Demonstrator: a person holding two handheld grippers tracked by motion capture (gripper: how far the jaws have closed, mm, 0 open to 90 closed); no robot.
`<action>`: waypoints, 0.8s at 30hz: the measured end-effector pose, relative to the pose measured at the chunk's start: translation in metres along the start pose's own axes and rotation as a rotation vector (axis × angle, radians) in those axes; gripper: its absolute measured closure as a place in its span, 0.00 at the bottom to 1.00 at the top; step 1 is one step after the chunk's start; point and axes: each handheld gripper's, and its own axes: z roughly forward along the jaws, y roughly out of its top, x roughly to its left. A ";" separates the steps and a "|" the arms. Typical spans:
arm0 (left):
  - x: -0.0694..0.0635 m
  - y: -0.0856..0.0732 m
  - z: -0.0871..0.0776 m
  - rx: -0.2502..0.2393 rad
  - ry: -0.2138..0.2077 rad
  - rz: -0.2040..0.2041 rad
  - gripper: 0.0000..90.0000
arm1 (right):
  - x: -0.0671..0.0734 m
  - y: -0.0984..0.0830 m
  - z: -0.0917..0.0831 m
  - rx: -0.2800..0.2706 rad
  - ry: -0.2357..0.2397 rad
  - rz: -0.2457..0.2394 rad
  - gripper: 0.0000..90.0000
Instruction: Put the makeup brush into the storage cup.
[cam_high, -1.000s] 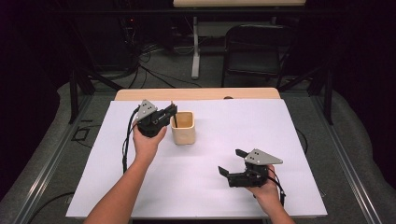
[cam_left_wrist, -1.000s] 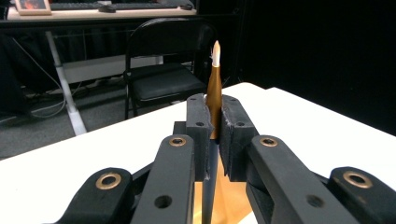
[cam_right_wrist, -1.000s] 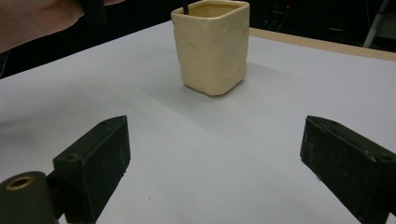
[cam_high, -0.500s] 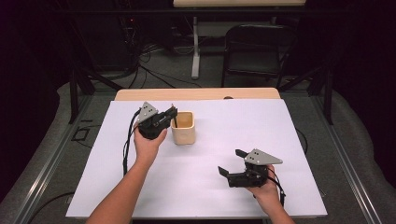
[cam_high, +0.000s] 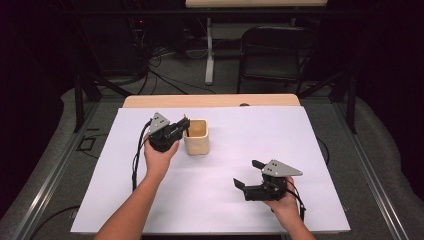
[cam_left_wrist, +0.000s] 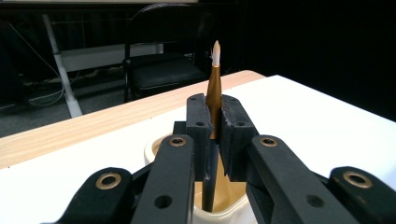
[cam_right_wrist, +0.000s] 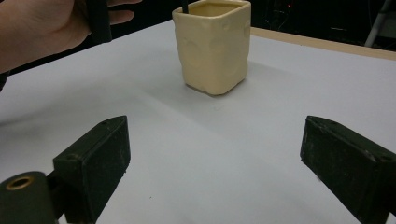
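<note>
A: Since the earlier frames we see next to nothing shifted: both hands and the cup sit where they were.

B: Agreed. Largest first, the bench (cam_high: 300, 150) under its white sheet, then our cream cup (cam_high: 196, 137) near its middle-left, then the pen (cam_left_wrist: 214, 88).

A: Our left tongs (cam_high: 181, 127) are pinching that pen upright, its lower end down inside the cup. Our right tongs (cam_high: 247, 175) rest spread wide on the bench, well apart from the cup, holding nothing.

B: So we judge the step is setting the pen into the cup. Next we would need to part the tongs and lift clear without tipping the cup.

A: The left gripper view gives us the gold barrel and pale tip; the high view shows only a dark sliver at the rim.
</note>
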 end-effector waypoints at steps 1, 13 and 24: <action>0.000 -0.001 0.000 -0.002 0.000 -0.002 0.93 | 0.000 0.000 0.000 0.000 0.000 0.000 0.09; 0.001 -0.012 0.003 0.014 0.001 -0.017 0.93 | 0.000 0.000 0.000 0.003 0.001 -0.002 0.09; 0.002 -0.012 0.002 0.014 -0.002 -0.022 0.93 | 0.000 0.000 0.000 0.002 0.000 -0.001 0.09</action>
